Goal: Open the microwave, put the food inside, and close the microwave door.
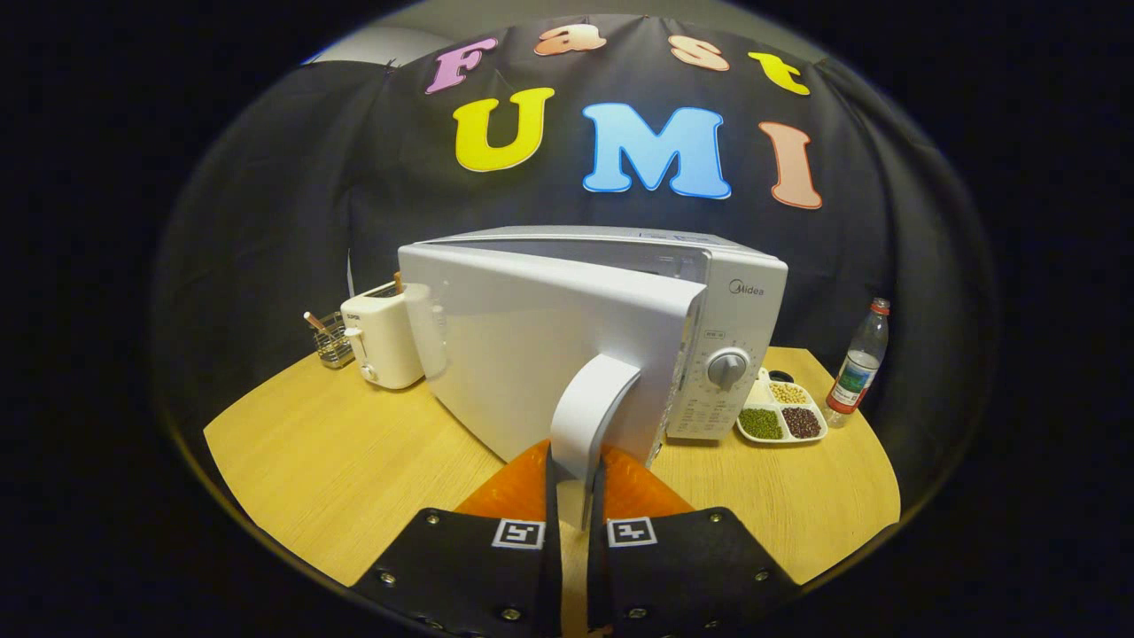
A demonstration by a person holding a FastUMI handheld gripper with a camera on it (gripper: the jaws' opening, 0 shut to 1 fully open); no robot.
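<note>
Wooden table [354, 452] carries microwave [744, 292], toaster [385, 341], wire rack [334, 341], bean tray [784, 416], bottle [859, 363].

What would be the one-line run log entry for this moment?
stage: door stage | hand-held gripper: shut on door handle | microwave door: partly open | food tray: on table, right of microwave

Gripper [574, 483] level, fingers [518, 492] closed on door handle [589, 416].

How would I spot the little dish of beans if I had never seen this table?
Find the white microwave on the wooden table, its door handle pinched by the claw. Beside its control dial, before the water bottle, lies a white divided dish. It alone holds green, dark and pale beans.
</note>
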